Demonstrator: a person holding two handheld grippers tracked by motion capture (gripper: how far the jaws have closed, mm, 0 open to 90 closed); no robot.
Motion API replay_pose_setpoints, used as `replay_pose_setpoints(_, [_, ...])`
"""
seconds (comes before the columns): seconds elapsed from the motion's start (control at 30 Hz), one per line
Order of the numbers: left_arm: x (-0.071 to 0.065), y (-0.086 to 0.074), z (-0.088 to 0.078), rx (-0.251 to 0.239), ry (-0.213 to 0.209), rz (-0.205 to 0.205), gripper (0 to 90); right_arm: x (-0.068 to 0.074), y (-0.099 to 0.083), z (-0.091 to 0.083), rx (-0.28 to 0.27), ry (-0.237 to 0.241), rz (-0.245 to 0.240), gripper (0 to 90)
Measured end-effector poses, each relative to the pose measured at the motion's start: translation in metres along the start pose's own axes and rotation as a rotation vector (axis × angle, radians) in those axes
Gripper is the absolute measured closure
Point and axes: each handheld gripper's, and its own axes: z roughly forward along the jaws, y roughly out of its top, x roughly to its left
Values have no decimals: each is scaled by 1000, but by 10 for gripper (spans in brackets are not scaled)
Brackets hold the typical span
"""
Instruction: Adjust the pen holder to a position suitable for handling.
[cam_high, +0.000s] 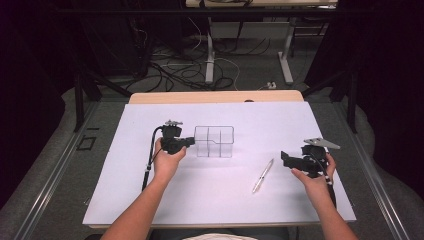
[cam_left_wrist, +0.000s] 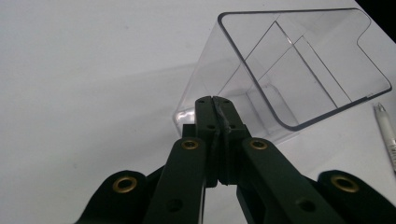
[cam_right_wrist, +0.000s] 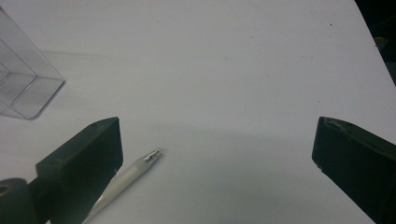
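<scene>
Nearest the camera, the pen (cam_high: 263, 175) lies flat on the white table (cam_high: 215, 205), untouched beside the spread right gripper (cam_high: 283, 159), while the left gripper (cam_high: 191, 141), jaws pressed together, rests against the clear divided organizer (cam_high: 214, 141), so picking up and stowing likely remain.

Lab, white table (cam_high: 150, 200), floor cables (cam_high: 190, 70), black curtains (cam_high: 390, 75)

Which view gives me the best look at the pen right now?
The high view: the whole pen lies on the white table, between the clear organizer and the right gripper. The right gripper view shows its tip end; the left gripper view shows one end at the edge.
</scene>
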Motion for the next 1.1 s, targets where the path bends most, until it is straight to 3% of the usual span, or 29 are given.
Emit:
replay_pose_setpoints(0.43, [-2,0,0,0,-2,15,878,-1,0,-1,-8,4,-5,16])
replay_pose_setpoints(0.73, [3,0,-10,-8,11,35,780,0,0,-2,-9,5,4,16])
replay_pose_setpoints(1.1, [10,-2,-25,-41,16,34,587,2,2,-3,-14,11,1,17])
